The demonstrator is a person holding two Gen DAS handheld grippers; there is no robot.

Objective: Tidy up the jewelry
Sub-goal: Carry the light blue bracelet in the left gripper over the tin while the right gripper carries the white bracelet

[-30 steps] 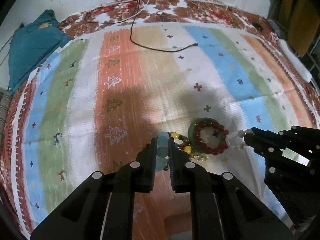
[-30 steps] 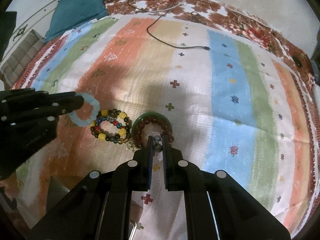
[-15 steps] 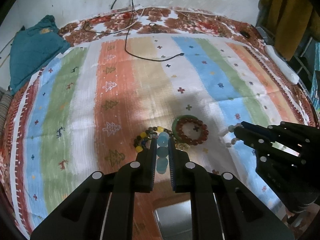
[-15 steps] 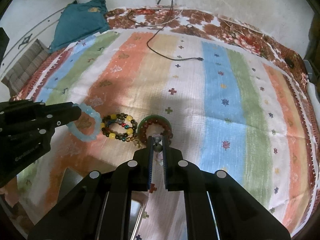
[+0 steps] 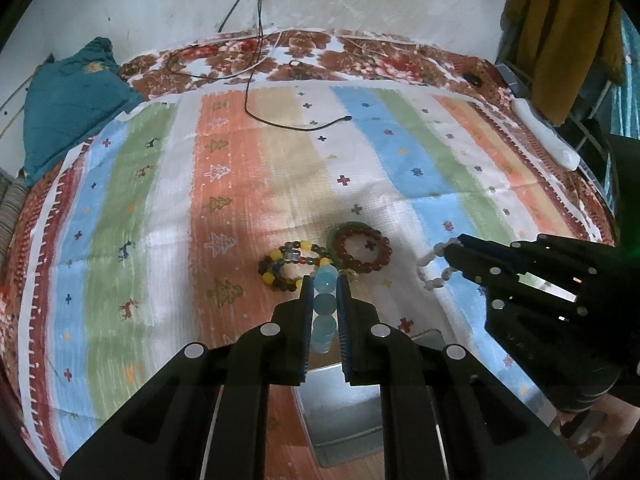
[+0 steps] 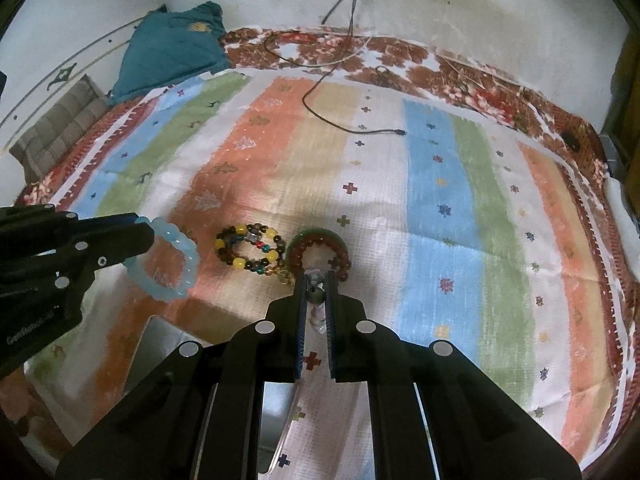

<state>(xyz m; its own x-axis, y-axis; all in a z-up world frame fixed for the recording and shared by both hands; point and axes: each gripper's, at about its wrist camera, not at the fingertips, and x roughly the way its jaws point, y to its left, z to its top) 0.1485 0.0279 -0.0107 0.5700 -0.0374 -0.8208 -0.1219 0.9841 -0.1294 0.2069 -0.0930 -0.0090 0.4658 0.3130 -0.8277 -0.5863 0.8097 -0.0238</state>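
1. Left gripper (image 5: 325, 294) is clamped on the pale blue bracelet (image 6: 172, 264), lifted off the striped blanket (image 5: 224, 184).
2. Right gripper (image 6: 316, 284) pinches a whitish bead bracelet (image 5: 430, 270).
3. Multicolour bracelet (image 5: 290, 264) and dark red bracelet (image 5: 362, 250) lie at the left gripper's 12 o'clock.

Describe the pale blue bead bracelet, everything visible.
The pale blue bracelet is a closed loop of large, round, translucent aqua beads that look like glass or stone. It is clamped in the left hand-held gripper, whose pads press on the beads from both sides; three or four beads show between the fingers in the left wrist view. In the right wrist view the rest of the loop hangs from the gripper tip above the striped cloth, apart from the other bracelets.
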